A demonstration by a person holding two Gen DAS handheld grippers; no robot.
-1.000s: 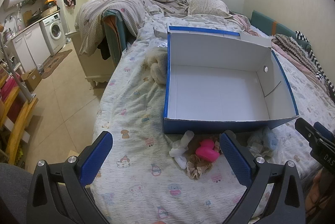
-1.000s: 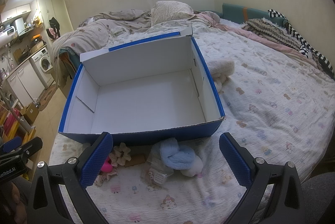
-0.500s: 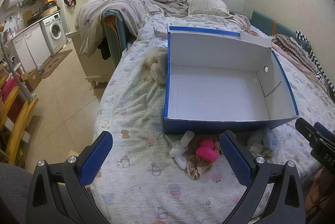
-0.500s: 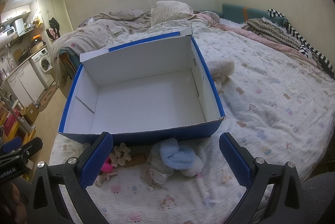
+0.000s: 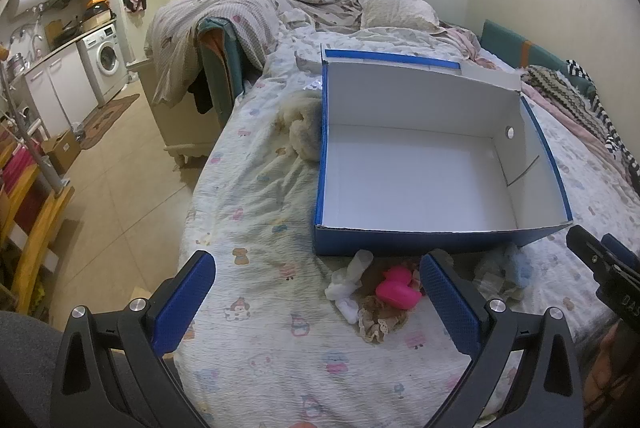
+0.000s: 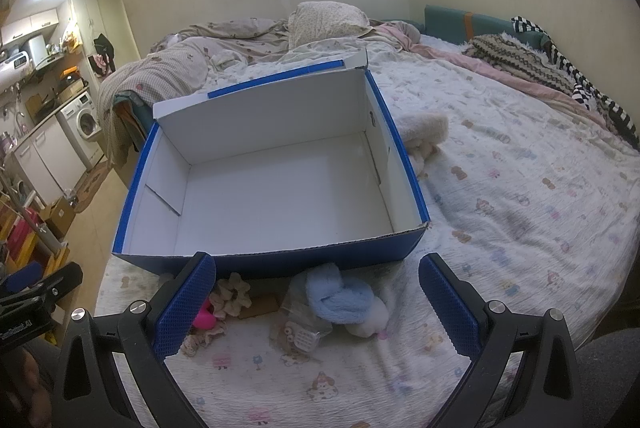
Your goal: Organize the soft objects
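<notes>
- Stayed put since a second ago, nothing shifted, so sorting not begun
- Left gripper (image 5: 316,292) and right gripper (image 6: 316,292) spread wide, empty
- Pink duck (image 5: 397,289), blue plush (image 6: 340,298) lay just before empty box (image 6: 280,264)

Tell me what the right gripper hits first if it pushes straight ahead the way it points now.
Probably the light blue fluffy toy, lying between the open right gripper fingers on the bed; just beyond it stands the blue box front wall. Depth is uncertain.
</notes>
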